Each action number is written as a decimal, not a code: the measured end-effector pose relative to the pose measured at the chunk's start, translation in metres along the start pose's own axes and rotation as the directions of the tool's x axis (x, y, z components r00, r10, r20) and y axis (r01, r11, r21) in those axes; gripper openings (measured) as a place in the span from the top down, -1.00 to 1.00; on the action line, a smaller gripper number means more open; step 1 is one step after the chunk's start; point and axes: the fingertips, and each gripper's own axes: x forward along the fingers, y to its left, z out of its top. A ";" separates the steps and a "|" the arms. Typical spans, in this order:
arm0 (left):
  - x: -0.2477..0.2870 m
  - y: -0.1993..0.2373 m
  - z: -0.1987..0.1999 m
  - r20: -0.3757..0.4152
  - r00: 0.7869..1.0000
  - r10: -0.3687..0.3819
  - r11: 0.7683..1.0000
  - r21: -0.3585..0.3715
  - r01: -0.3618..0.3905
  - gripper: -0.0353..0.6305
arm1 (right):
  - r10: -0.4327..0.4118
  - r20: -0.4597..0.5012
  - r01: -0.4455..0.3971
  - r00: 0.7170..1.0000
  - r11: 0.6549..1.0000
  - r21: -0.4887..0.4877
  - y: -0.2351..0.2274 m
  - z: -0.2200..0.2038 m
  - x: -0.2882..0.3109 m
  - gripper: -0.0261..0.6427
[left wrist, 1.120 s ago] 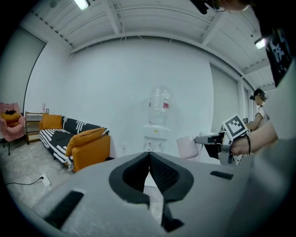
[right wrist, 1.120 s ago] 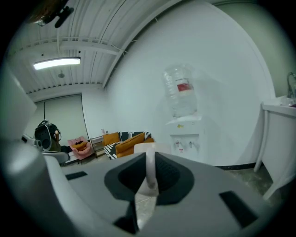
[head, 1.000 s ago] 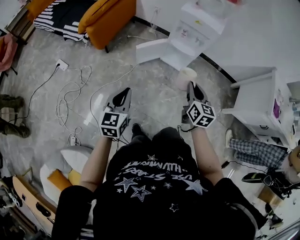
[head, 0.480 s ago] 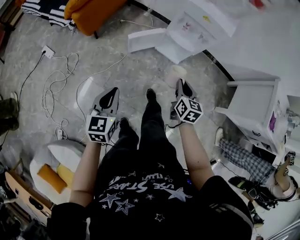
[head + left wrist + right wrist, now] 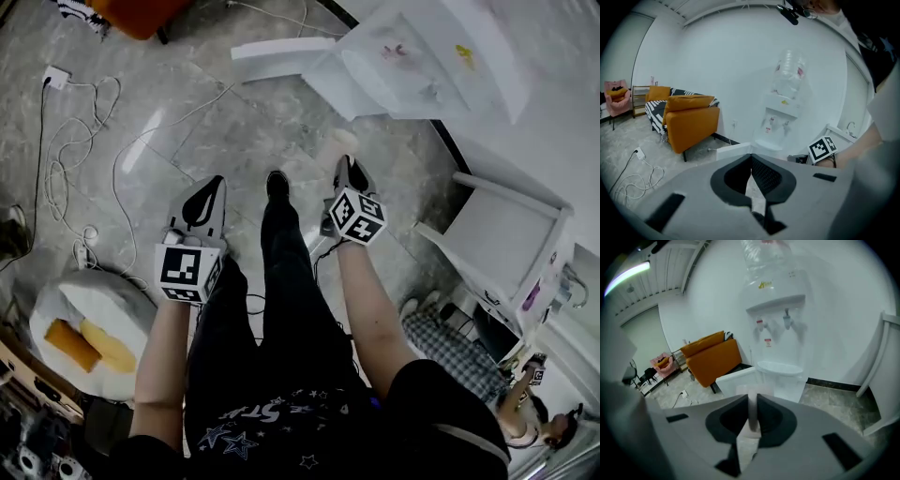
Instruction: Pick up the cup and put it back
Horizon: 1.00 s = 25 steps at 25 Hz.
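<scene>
- Head view: the person stands over a glossy, grey marbled floor with a grey plastic gripper in each hand.
  - Each gripper carries one marker cube of black-and-white squares, so there are two cubes.
  - The right gripper has a pale, round cup at the tips of its jaws.
  - The left gripper carries nothing.
  - Beyond the right jaws stands one white, boxy water dispenser.
  - Well to the left of the left jaws, thin white cables loop across the floor.
- Left gripper view: the left gripper's jaws, lined with dark ribbed pads, are pressed together at the tips with nothing between them.
  - Beyond them to the left sits one orange sofa with smooth upholstery.
  - Beyond them to the right is the dispenser, topped by one clear, ribbed bottle.
  - The bottle's small label is too blurred to read.
- Right gripper view: the right gripper's jaws are nearly together, pinching the thin, pale wall of the cup, which stands upright in the slit.
  - Above and beyond the jaws the dispenser shows two taps.
  - A small red-and-white label sits under the taps and a yellow mark above them. Neither can be read.
  - The orange sofa lies beyond the jaws to the left.
</scene>
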 end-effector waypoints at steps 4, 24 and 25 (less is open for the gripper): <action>0.062 0.005 -0.027 -0.016 1.000 -0.009 0.999 -0.040 0.008 0.87 | -0.011 -0.040 0.012 0.999 1.000 0.010 -0.028 -0.027 0.071 0.80; 0.307 0.065 -0.177 -0.021 0.995 -0.100 0.995 0.010 0.100 0.87 | -0.105 0.095 0.107 0.990 0.994 -0.011 -0.175 -0.030 0.381 0.80; 0.317 0.066 -0.183 -0.014 0.993 -0.113 0.993 0.027 0.114 0.87 | -0.110 0.110 0.112 0.988 0.994 -0.018 -0.184 -0.028 0.390 0.80</action>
